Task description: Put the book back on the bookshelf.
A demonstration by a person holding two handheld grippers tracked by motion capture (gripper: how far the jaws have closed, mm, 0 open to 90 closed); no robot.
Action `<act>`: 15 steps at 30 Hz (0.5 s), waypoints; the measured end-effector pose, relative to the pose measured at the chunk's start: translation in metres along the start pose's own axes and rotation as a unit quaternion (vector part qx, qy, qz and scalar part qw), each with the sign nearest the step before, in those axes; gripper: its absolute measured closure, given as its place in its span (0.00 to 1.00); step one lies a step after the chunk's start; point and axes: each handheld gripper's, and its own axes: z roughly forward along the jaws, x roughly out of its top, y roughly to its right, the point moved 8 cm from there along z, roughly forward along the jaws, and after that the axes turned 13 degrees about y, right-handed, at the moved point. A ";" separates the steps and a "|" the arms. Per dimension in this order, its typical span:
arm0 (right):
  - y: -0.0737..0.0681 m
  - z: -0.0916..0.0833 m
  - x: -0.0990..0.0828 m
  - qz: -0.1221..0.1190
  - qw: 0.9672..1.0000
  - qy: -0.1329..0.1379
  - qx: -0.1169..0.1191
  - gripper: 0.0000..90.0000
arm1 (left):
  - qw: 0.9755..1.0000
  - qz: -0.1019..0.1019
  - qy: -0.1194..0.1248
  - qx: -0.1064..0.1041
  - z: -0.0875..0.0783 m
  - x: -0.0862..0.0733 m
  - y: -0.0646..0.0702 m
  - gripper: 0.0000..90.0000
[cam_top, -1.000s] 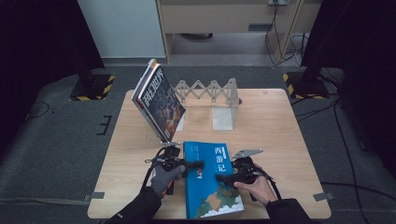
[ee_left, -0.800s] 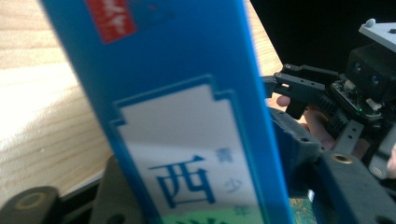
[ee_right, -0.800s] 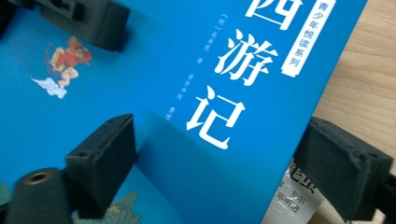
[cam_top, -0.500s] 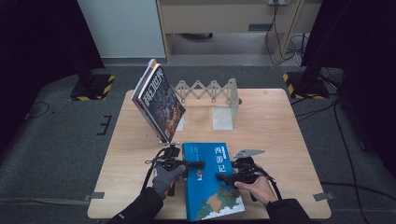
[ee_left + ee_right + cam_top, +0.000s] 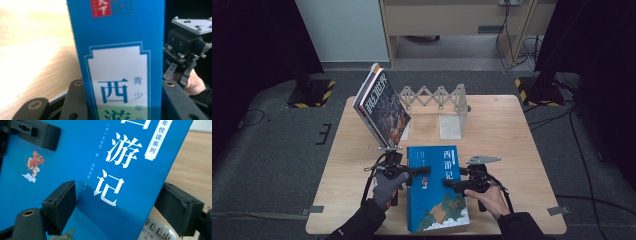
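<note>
High view: blue book (image 5: 437, 192), long axis toward the person, on bench (image 5: 512, 130); left gripper (image 5: 418, 171) and right gripper (image 5: 451, 183) grasping opposite long edges

blue book (image 5: 117, 62) cut off by top and bottom edges

Wooden table (image 5: 512, 135) bears bookend rack (image 5: 439, 100), leaning books (image 5: 382, 110).

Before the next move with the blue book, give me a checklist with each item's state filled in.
1. Left gripper grip: jaws just closing, blue book between them, pads against it: ok.
2. Right gripper grip: jaws just closing, book between them, pad contact unclear: cannot tell.
3. Leaning books apart from the blue book: ok.
4. Free room on the folding rack beside them: ok.
</note>
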 end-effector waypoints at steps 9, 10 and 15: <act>-0.004 -0.004 0.015 -0.011 0.999 0.030 0.007 0.22 | 0.998 0.055 0.015 -0.003 -0.005 0.012 0.017 0.67; -0.005 -0.004 0.017 -0.009 0.999 0.036 0.008 0.22 | 0.998 0.064 0.019 -0.003 -0.006 0.014 0.019 0.67; -0.009 -0.006 0.035 -0.019 0.997 0.069 0.009 0.24 | 0.994 0.103 0.040 -0.007 -0.012 0.024 0.031 0.67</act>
